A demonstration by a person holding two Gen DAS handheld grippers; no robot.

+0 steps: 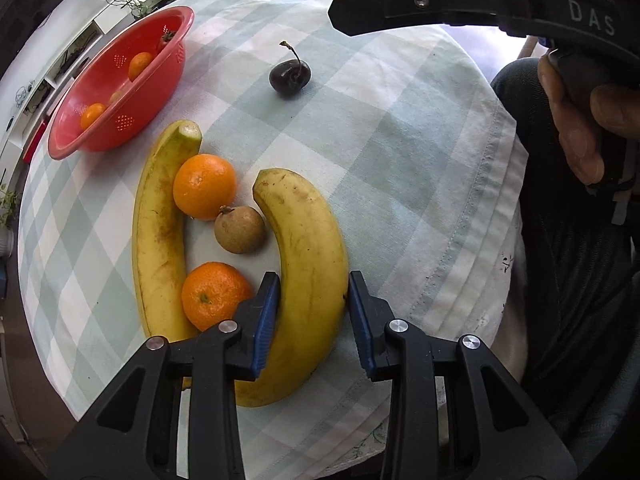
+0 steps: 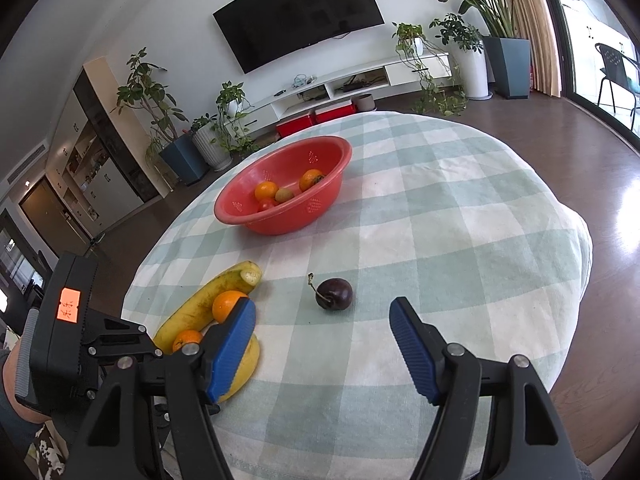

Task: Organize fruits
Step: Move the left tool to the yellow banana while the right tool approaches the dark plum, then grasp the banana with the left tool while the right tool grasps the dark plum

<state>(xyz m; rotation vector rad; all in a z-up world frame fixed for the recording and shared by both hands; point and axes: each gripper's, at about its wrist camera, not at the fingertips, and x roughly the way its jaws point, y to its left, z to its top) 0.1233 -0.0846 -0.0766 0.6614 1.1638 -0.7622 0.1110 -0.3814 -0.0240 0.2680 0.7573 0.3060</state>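
The left tongs (image 1: pixel 314 312) straddle the near banana (image 1: pixel 308 280), one blue pad on each side of its lower half; the left pad touches the peel, while a thin gap shows at the right pad, so the tongs are spread and not clenched on it. This banana lies flat on the table (image 1: pixel 420 160), its long axis running away from the camera, curving so the far tip bends left toward a small brown fruit (image 1: pixel 239 230). A second banana (image 1: pixel 160 232) lies just left, roughly parallel, its cut stem end pointing away toward the red bowl (image 1: pixel 120 80). Between the two bananas sit two oranges (image 1: pixel 205 186), the far one touching the second banana. A dark cherry (image 1: pixel 289 76) sits apart beyond them, stem up.

The right tongs (image 2: pixel 322 336) hang released and wide open above the table, the cherry (image 2: pixel 334 294) just ahead between the pads. The red bowl (image 2: pixel 280 216) farther back holds several small fruits.

The table is round, covered with a pale green and white checked cloth. Behind it are a wall-mounted television (image 2: pixel 300 12), a low white cabinet, potted plants and a dark wooden floor.
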